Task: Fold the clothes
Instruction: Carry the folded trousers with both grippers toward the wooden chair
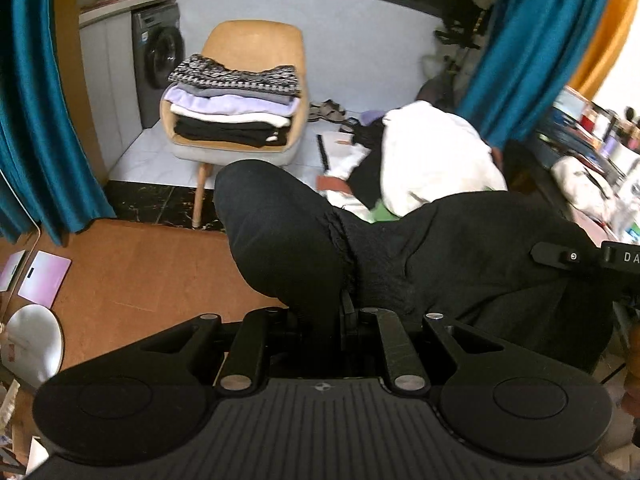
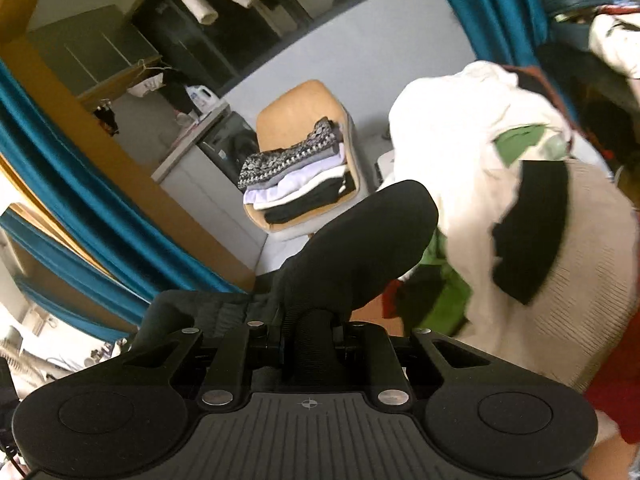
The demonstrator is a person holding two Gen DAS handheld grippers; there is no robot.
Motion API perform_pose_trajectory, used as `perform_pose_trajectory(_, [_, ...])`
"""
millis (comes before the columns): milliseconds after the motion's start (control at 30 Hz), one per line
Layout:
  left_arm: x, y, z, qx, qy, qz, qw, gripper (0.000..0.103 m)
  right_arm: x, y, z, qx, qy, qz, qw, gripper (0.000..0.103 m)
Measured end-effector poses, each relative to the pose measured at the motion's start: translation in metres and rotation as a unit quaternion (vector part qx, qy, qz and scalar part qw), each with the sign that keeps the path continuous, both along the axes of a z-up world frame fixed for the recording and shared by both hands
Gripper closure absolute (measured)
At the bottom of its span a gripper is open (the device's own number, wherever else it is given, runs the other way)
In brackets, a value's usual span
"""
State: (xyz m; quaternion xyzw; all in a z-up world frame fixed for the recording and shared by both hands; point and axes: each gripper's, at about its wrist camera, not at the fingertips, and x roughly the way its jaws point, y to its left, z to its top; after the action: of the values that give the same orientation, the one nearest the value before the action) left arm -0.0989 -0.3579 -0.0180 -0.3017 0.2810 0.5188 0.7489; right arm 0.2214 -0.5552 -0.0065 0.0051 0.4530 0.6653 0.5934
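Both grippers, left gripper (image 1: 320, 312) and right gripper (image 2: 308, 320), were pinching the folded black garment (image 1: 460, 256), carried between them. Soft, limp, light; best held at folded edges. Stack on chair (image 1: 236, 108) sat at 11 o'clock.

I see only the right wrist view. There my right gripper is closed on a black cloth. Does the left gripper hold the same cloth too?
Observer: Yes. In the left wrist view the left gripper is shut on the black garment, which bulges up in front of it.
Operator: Is anything on the floor beside the chair with the folded stack?
Observer: A pair of sandals lies on the white tiles, just right of the chair.
Operator: And on the floor further to the left?
Observer: A flat lilac pad lies on the brown floor, near the picture's left edge.
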Motion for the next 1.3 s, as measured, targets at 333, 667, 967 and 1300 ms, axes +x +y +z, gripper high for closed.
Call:
perform_pose_trajectory(333, [-0.02,0.119,-0.01,-0.004,-0.018,-0.004,0.9998,0.088,-0.003,0.142,-0.002,-0.004,-0.022,0.009,1.0,0.089])
perform_pose_trajectory(667, [-0.069,0.302,-0.044,-0.031,-0.048,-0.088,0.9945,0.089,-0.054,0.292,-0.029,-0.027,-0.045,-0.05,0.997,0.088])
perform_pose_trajectory(967, [-0.115,0.457,-0.042,-0.051,-0.02,-0.15,0.9872,0.09,-0.121,0.433,-0.047,-0.07,-0.019,-0.142,0.987,0.09])
perform_pose_trajectory(1300, [-0.155,0.569,-0.038,-0.047,-0.046,-0.122,0.9904,0.089,-0.155,0.549,-0.035,-0.041,-0.035,-0.14,0.989,0.09])
